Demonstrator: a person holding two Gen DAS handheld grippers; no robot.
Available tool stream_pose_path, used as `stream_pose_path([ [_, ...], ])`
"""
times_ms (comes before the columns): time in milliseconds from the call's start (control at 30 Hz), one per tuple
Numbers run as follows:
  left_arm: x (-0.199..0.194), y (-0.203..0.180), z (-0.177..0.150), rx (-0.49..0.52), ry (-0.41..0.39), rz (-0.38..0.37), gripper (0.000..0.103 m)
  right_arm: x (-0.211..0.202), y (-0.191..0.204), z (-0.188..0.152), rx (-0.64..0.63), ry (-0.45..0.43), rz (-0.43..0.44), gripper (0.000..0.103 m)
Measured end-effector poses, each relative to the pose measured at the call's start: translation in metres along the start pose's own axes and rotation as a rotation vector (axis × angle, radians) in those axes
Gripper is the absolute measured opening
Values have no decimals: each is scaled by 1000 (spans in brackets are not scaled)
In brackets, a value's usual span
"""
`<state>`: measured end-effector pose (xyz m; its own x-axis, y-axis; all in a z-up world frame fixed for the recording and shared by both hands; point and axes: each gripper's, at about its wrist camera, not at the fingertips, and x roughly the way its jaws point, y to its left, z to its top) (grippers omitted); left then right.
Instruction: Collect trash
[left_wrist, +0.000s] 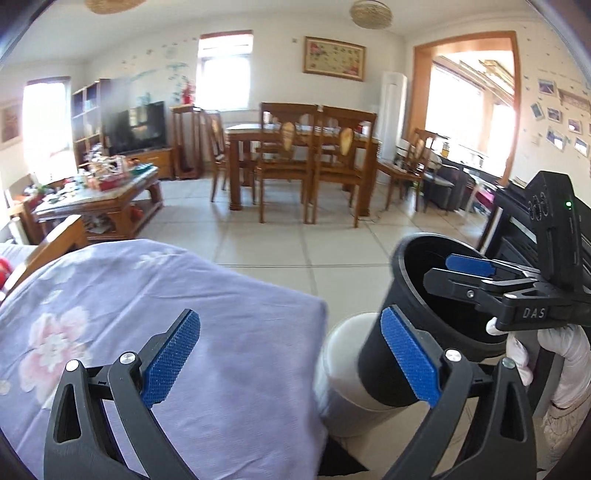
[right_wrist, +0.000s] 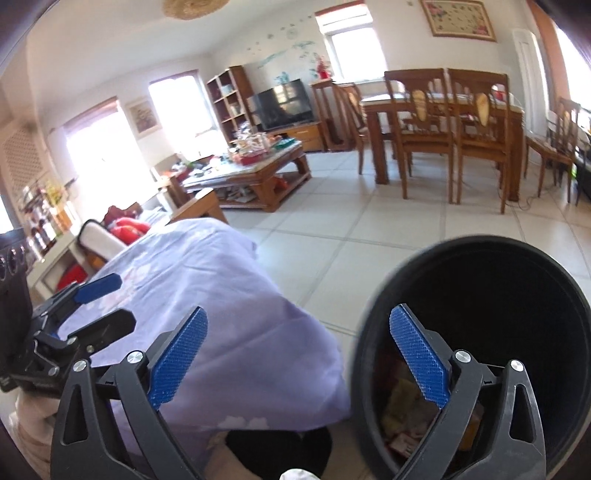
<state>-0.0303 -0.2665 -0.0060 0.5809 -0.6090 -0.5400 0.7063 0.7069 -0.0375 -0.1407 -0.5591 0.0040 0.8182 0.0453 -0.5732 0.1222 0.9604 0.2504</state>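
A black trash bin (right_wrist: 517, 332) fills the lower right of the right wrist view, with colourful wrappers (right_wrist: 402, 410) lying at its bottom. It also shows in the left wrist view (left_wrist: 424, 317), tilted beside the cloth-covered table. My right gripper (right_wrist: 299, 354) is open, its right finger (right_wrist: 421, 358) inside the bin's mouth and its left finger over the cloth. In the left wrist view the right gripper (left_wrist: 461, 273) reaches across the bin's rim. My left gripper (left_wrist: 291, 358) is open and empty, above the cloth's edge and next to the bin.
A purple floral cloth (left_wrist: 147, 314) covers the near table. A white cylinder (left_wrist: 343, 369) stands beside the black bin. Beyond are tiled floor (left_wrist: 295, 236), a dining table with chairs (left_wrist: 303, 155), a cluttered coffee table (left_wrist: 99, 184) and a TV (left_wrist: 136, 125).
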Motion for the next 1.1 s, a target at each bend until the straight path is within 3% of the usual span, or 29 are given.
stream_pose_path([
  [300,-56,95,-20,-102,-62,216,98,56,124,25,-130,11,149,98],
  [567,-115,186,-47,-232,-150,470,98,102,239,31,-192,-48,265,98],
  [833,-159,227,-69,-304,-195,578,98,130,313,23,-228,-100,302,98],
  [1100,-168,249,-81,-378,-241,625,98,143,330,16,-272,-171,260,98],
])
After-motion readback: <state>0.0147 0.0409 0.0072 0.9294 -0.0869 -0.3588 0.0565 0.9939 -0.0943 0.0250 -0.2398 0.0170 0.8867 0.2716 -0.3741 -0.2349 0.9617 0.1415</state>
